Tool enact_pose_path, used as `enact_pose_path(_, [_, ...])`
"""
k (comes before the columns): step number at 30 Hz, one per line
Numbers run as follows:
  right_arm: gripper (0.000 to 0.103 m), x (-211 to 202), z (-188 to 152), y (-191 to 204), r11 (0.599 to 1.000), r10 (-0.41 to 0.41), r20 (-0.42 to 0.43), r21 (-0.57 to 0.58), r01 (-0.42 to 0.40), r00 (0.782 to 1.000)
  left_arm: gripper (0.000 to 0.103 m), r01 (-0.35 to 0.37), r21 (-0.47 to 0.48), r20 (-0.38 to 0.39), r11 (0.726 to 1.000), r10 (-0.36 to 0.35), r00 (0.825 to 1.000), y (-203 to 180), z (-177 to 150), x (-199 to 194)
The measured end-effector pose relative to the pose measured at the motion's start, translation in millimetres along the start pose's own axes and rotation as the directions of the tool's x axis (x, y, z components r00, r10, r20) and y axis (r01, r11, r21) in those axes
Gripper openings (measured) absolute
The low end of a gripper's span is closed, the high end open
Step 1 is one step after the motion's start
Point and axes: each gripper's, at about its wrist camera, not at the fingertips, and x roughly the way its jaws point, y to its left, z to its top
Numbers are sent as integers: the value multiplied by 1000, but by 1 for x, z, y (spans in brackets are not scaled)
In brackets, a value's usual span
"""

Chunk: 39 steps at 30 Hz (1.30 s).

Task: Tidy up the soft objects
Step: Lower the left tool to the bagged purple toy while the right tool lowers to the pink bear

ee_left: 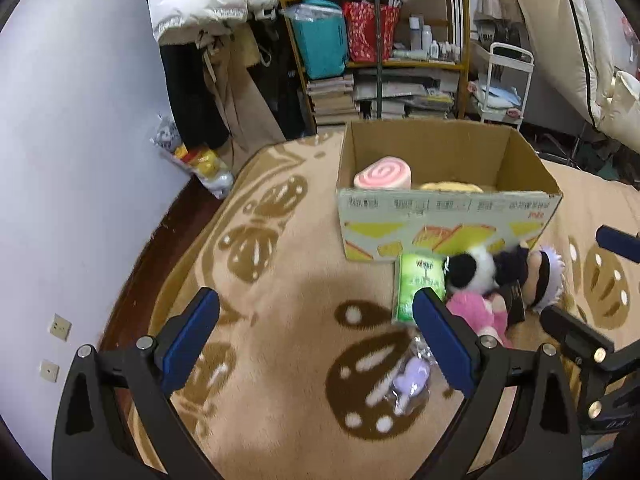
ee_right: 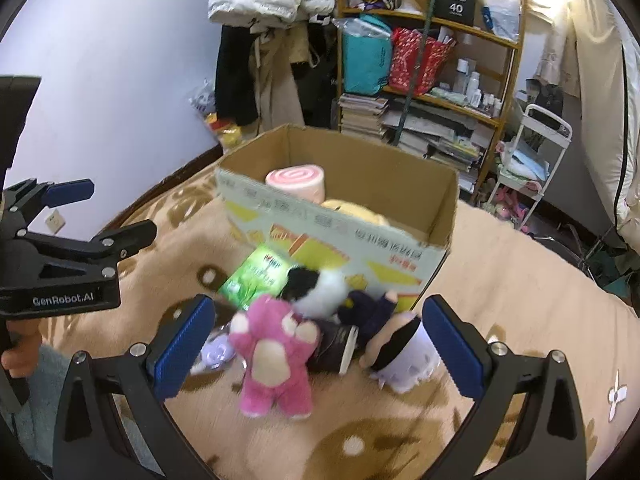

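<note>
An open cardboard box stands on the patterned blanket and holds a pink swirl roll plush and a yellow plush. In front of it lie a pink bear plush, a black-and-white plush, a doll with a dark band and lilac trim, a green packet and a small lilac packaged toy. My left gripper is open and empty over the blanket. My right gripper is open around the pink bear and doll.
A wooden shelf with bags, books and bottles stands behind the box. Hanging coats and a white cart flank it. A purple wall and a bag of items are at the left. The left gripper shows in the right wrist view.
</note>
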Motion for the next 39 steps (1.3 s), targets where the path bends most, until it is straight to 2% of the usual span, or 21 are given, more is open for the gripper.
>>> enact_pose_path(8, [103, 17, -12, 8, 999, 52, -89, 13, -51, 995, 96, 31, 0, -88, 1000, -31, 996, -1, -5, 19])
enact_pose_path(14, [103, 37, -16, 7, 998, 58, -144, 30, -54, 988, 96, 45, -6, -131, 999, -46, 990, -4, -6, 34])
enact_pose_path(16, [100, 44, -17, 6, 997, 73, -165, 38, -68, 984, 96, 61, -8, -151, 998, -61, 987, -5, -6, 40])
enact_pose_path(23, [99, 65, -26, 11, 991, 130, -239, 61, -119, 962, 96, 56, 23, -198, 998, -50, 979, -14, -9, 56])
enact_pose_path(30, [99, 86, -35, 12, 990, 138, -305, 76, -120, 942, 96, 70, 34, -256, 997, -59, 965, -25, -14, 74])
enact_pose_path(37, [98, 103, -45, 15, 988, 155, -371, 81, -135, 916, 96, 108, 37, -330, 993, -90, 940, -35, -22, 92])
enact_pose_path(38, [98, 105, -46, 16, 987, 159, -378, 78, -140, 912, 96, 121, 34, -343, 992, -102, 934, -37, -23, 94])
enact_pose_path(39, [91, 107, -47, 18, 986, 164, -384, 77, -146, 909, 96, 130, 30, -354, 991, -112, 929, -37, -24, 96])
